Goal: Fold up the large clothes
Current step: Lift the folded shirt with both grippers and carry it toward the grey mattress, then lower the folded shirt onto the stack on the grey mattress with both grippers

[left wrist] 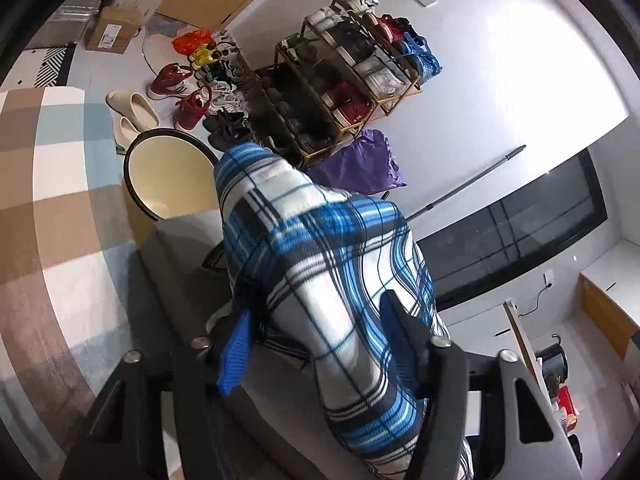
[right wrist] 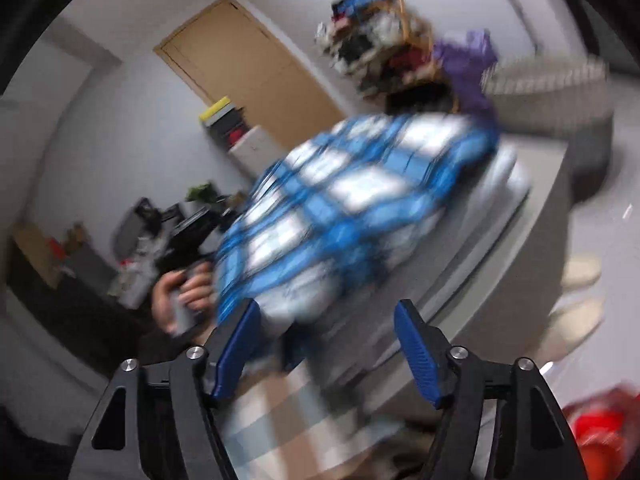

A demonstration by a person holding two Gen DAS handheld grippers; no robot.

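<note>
Left gripper (left wrist: 316,344): jaws spread, with the blue plaid flannel garment (left wrist: 320,248) draped down between them. The cloth lies against the fingers but is not pinched, so I read it as released.

Right gripper (right wrist: 326,344): jaws spread, nothing clamped. The garment's near edge (right wrist: 296,312) sits just ahead of and between the blue pads (right wrist: 416,352). This view is heavily motion-blurred, so contact cannot be confirmed.

Location of the garment: it is heaped in a bunched, elongated mound on a grey padded surface (left wrist: 176,280), running from the lower centre of the left wrist view toward mid-frame. In the right wrist view it fills the centre. A hand (right wrist: 188,300) holding the other tool shows at the left of that frame.

Surroundings: a round cream-topped stool (left wrist: 172,172) stands just beyond the mound; a shoe rack (left wrist: 340,84) stands against the wall in the upper centre.

Judgement: the fold looks unfinished, since the cloth is humped rather than flat.

Risks:
- Loose layers may slump or unroll, because neither claw restrains them.
- Cloth resting on the left fingers may snag on withdrawal and drag the mound out of shape.
- The mound's far end lies near the surface edge and could slide off.
</note>
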